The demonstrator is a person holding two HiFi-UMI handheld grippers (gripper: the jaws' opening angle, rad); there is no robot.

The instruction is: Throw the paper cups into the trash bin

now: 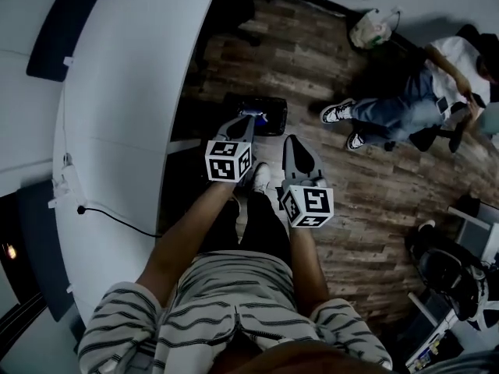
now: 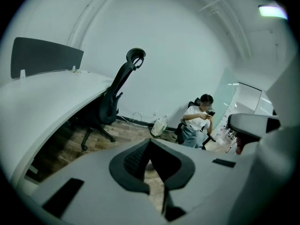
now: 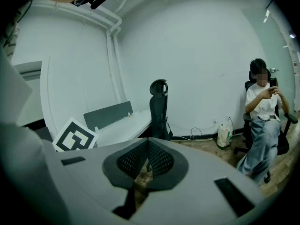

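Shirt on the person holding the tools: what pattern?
The shirt is light with dark stripes, clearest in the head view.

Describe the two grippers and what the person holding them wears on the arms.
Both the left gripper and right gripper have pale grey shells with dark mesh-textured pads. Each carries a white cube with black square markers. The sleeves are short and striped.

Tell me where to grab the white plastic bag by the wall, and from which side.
Probably the bunched top, from above on the room side: the white plastic bag stands upright on the floor, narrowing upward, its body looks slack, and the wall blocks the far side.
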